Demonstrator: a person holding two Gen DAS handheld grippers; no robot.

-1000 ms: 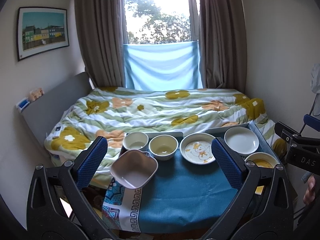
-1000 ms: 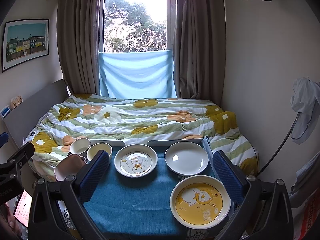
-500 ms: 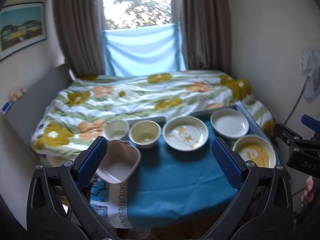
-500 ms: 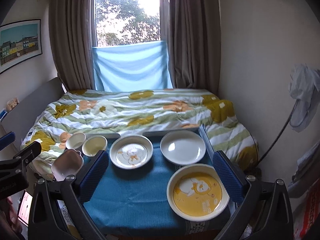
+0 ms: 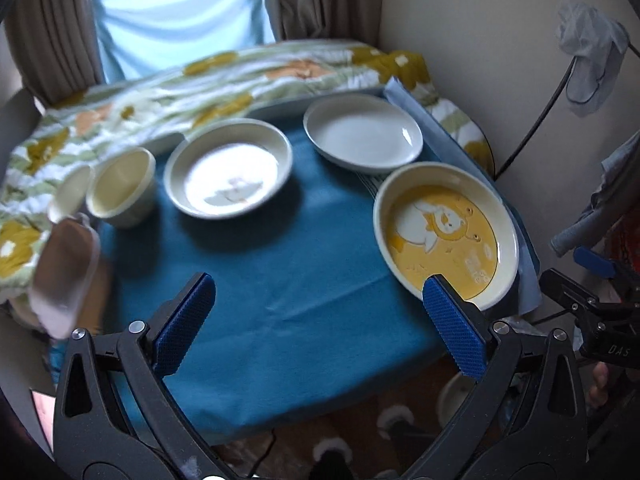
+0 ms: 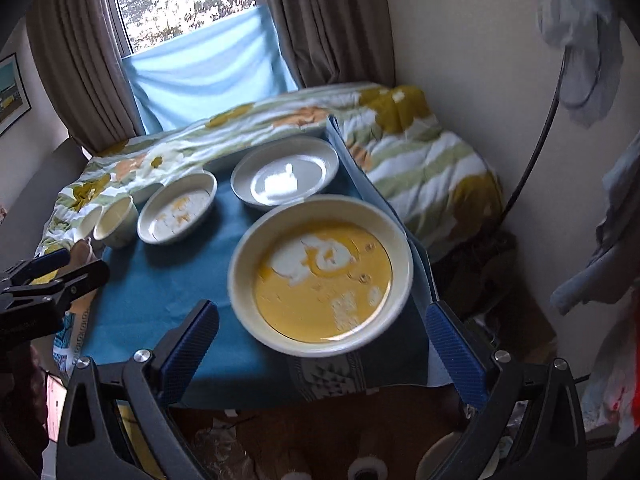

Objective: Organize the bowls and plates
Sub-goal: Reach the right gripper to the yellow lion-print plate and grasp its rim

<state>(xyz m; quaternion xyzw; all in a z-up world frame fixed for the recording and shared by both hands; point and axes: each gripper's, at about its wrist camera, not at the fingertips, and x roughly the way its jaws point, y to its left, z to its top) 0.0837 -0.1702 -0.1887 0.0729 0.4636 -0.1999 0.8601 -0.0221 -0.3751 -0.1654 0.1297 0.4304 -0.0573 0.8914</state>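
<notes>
Yellow plate (image 6: 322, 276) between right fingers (image 6: 454, 354)

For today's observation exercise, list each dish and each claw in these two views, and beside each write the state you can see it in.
Yellow plate: upright, empty, on the blue cloth.
White plate: upright, empty.
Cartoon plate: upright, empty.
Cream bowl: upright, empty.
Small white bowl: blurred, contents unclear.
Pinkish bowl: tilted, at the table's left edge.
Left claw: open, holding nothing.
Right claw: open, holding nothing.
</notes>
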